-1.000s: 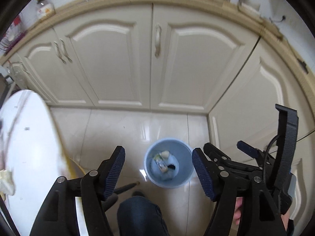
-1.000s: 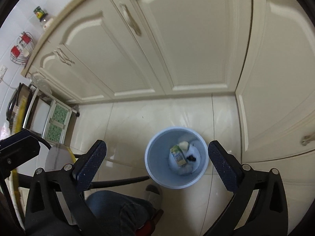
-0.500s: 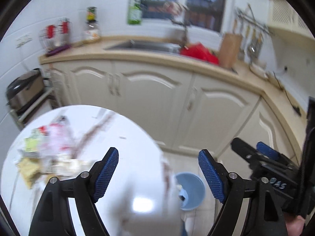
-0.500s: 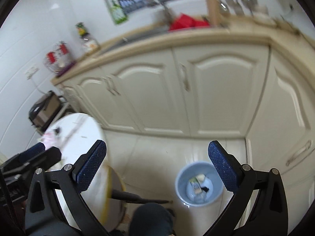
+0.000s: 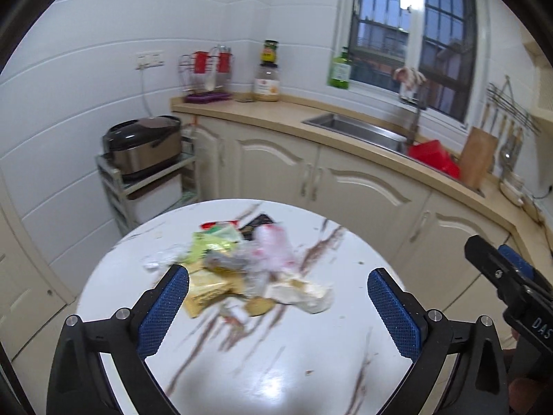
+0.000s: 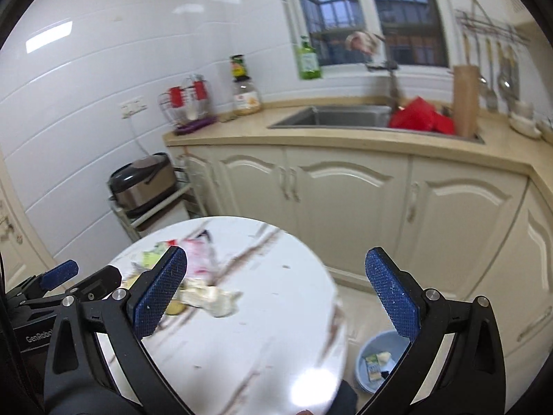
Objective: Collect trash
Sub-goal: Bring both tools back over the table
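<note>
A pile of trash [image 5: 242, 263] lies on the round white marbled table [image 5: 276, 363]: yellow and green wrappers, clear plastic, a crumpled white tissue [image 5: 304, 292] and a brown scrap. The pile also shows in the right wrist view [image 6: 200, 276]. My left gripper [image 5: 276, 297] is open and empty, above the table just short of the pile. My right gripper [image 6: 276, 294] is open and empty, above the table's right part. A blue trash bin [image 6: 376, 363] stands on the floor to the right of the table with a carton and scraps inside.
Cream kitchen cabinets [image 5: 345, 180] and a countertop with a sink [image 5: 359, 128] run behind the table. A rice cooker [image 5: 145, 145] sits on a shelf rack at the left. A red cloth [image 6: 421, 117] and a knife block [image 6: 466, 100] are by the sink.
Both grippers have swung up from over the blue bin on the floor to over the table. The trash pile has come into view in front of them. Both stay open.
</note>
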Action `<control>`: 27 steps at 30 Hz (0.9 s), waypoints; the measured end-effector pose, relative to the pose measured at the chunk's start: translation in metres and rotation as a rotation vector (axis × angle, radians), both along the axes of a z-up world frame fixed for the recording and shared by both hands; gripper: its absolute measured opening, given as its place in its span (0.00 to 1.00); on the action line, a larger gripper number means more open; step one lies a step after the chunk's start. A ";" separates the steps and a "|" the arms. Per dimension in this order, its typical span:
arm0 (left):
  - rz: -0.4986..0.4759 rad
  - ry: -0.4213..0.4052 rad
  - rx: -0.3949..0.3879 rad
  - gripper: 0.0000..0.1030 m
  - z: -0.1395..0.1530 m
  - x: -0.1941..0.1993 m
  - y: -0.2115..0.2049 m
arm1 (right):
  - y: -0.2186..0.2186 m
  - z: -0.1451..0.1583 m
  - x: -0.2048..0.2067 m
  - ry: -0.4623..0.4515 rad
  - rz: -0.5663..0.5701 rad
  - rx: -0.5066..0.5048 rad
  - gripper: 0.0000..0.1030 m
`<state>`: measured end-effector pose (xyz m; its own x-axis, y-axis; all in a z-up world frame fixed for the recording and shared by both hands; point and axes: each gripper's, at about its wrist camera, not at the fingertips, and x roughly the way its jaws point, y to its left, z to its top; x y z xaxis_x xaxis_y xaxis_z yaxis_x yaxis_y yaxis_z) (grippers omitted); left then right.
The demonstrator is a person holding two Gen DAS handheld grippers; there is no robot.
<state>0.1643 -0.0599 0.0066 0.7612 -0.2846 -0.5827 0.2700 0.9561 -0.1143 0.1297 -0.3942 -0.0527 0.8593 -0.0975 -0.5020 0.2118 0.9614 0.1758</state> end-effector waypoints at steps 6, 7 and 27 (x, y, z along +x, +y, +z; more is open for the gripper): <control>0.093 -0.014 -0.023 0.99 0.004 -0.019 0.036 | 0.047 0.005 0.008 -0.025 0.074 -0.043 1.00; 0.105 -0.013 -0.028 0.99 0.006 -0.020 0.041 | 0.053 0.005 0.010 -0.025 0.085 -0.045 1.00; 0.271 -0.208 0.060 0.99 -0.016 -0.077 0.085 | 0.091 -0.021 0.017 0.026 0.174 -0.042 1.00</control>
<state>0.0875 0.0252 -0.0093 0.9088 -0.0254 -0.4166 0.0165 0.9996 -0.0249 0.1463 -0.3036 -0.0737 0.8518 0.0307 -0.5230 0.0452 0.9902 0.1318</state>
